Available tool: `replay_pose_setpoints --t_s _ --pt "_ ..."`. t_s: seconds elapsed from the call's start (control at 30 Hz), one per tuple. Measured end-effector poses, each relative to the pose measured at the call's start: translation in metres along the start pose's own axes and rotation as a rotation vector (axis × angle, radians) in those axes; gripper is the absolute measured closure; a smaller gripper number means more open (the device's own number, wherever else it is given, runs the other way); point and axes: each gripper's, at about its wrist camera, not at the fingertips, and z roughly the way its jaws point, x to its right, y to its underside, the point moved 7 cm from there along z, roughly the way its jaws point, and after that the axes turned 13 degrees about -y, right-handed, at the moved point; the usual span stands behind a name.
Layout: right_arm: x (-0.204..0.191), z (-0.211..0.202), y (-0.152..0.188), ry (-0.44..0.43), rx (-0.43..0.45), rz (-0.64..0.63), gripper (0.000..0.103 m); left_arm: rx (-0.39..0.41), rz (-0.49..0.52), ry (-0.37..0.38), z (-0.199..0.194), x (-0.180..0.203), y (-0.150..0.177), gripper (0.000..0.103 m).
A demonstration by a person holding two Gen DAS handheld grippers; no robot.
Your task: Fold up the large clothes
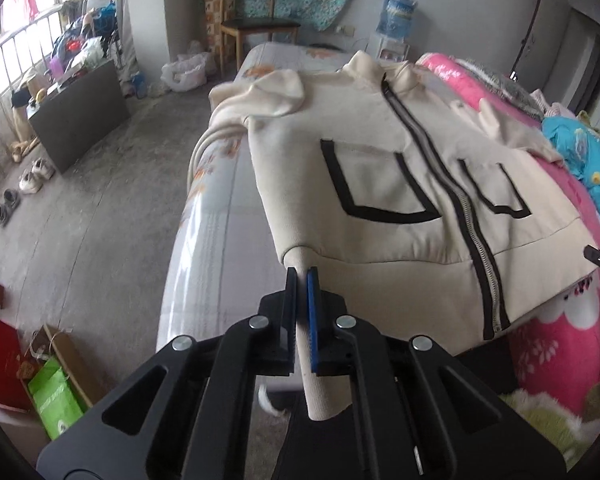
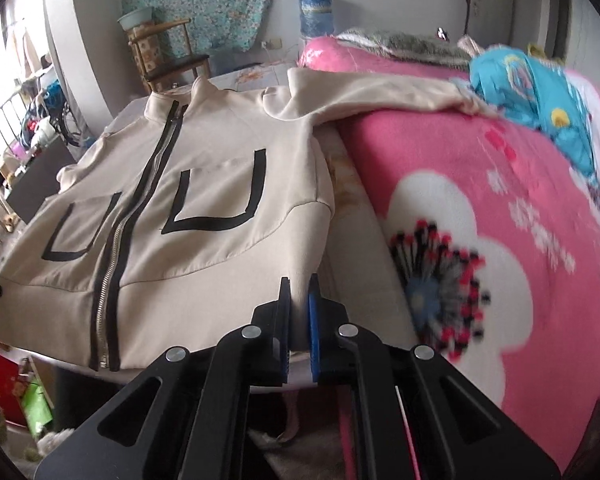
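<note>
The cream zip jacket (image 1: pixel 380 168) lies face up on the bed (image 1: pixel 220 216), stretching away from both tongs. The left tongs (image 1: pixel 302 280) are clenched on its near left hem corner, and the right tongs (image 2: pixel 300 288) are clenched on the near right corner. To fold well, lift both corners together at equal height, keep the hem (image 2: pixel 160 312) taut between them, and carry it forward toward the collar (image 2: pixel 188 96), square to the zipper (image 2: pixel 116 248).
</note>
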Motion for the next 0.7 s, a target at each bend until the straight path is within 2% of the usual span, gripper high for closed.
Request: replay_pose_setpoints --t_s 0.1,0.2,0.27,0.33,0.4,0.5,0.57,0.63,0.7 --pt "0.005 -0.002 0.024 -0.008 -0.039 0.036 0.095 -0.055 -0.027 -0.012 0.007 -0.011 0.022 0.098" --pt "0.014 0.003 0.037 0.002 -0.091 0.051 0.088 -0.104 -0.070 -0.009 0.018 -0.021 0.034 0.095" --pt "0.017 -0.001 0.037 0.018 -0.091 0.048 0.083 -0.107 -0.109 -0.004 0.019 -0.030 0.034 0.093" --pt "0.014 -0.015 0.024 0.021 -0.036 0.026 0.053 -0.077 -0.137 0.008 0.012 -0.039 0.024 0.080" --pt "0.006 -0.025 0.005 0.006 0.030 -0.003 0.041 -0.019 -0.169 0.002 0.004 -0.050 0.007 0.054" --pt "-0.022 -0.016 -0.026 -0.049 0.057 -0.049 0.032 0.046 -0.227 -0.024 0.001 -0.073 -0.022 0.039" --pt "-0.044 -0.001 -0.039 -0.082 0.049 -0.073 0.026 0.064 -0.284 -0.026 0.004 -0.092 -0.038 0.034" --pt "-0.085 0.024 -0.056 -0.144 0.017 -0.136 0.020 0.074 -0.350 -0.010 0.011 -0.115 -0.055 0.033" --pt "-0.123 0.048 -0.065 -0.183 -0.012 -0.204 0.019 0.067 -0.417 0.021 0.022 -0.135 -0.068 0.028"
